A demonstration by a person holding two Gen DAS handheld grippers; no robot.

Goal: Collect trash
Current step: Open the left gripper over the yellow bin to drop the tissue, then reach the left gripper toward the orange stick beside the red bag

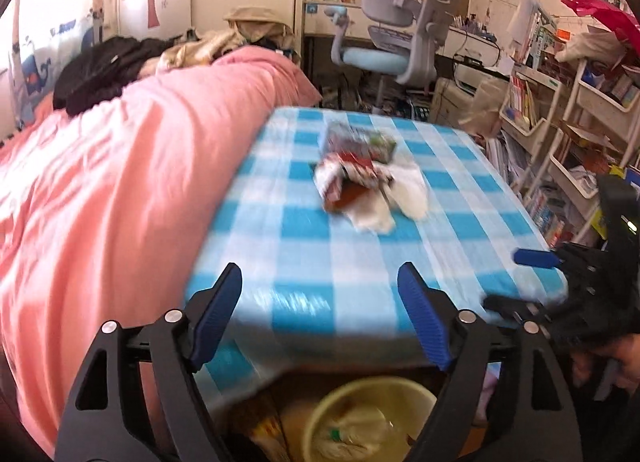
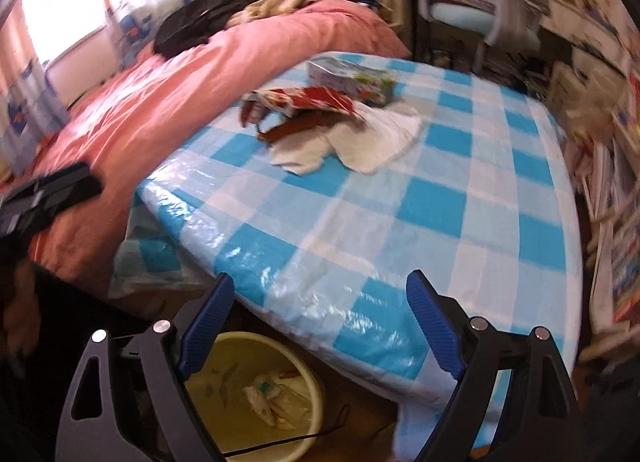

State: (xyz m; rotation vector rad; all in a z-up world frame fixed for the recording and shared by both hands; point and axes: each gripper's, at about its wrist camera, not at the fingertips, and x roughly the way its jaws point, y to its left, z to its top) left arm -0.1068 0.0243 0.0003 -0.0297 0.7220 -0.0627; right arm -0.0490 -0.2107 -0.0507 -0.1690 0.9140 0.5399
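On the far half of the desk (image 2: 400, 221), the remaining trash is lying in one loose heap: a red-and-white snack wrapper (image 2: 304, 99) resting on crumpled white tissue (image 2: 360, 137), with a brown scrap (image 2: 296, 127) poking out between them and a small printed carton (image 2: 352, 79) touching the heap on its far side. Below the near edge, the yellow bin (image 2: 256, 390) is already holding some crumpled wrappers.

I am judging that I am between pickups: I am holding both tools above the near edge with nothing in them. My left tool (image 1: 320, 302) is gaping wide, its blue pads clear of everything; my right tool (image 2: 320, 314) is likewise spread and carrying nothing.

The next move is calling for a reach across the checked cloth to the heap. I am thinking the wrapper on top is the easiest first pinch; the tissue will crush easily, so a light squeeze should do.

Printing is showing on the carton and wrapper, but blur is keeping me from reading any brand or word. The pink bed (image 2: 168, 101) is lying just beside the desk.
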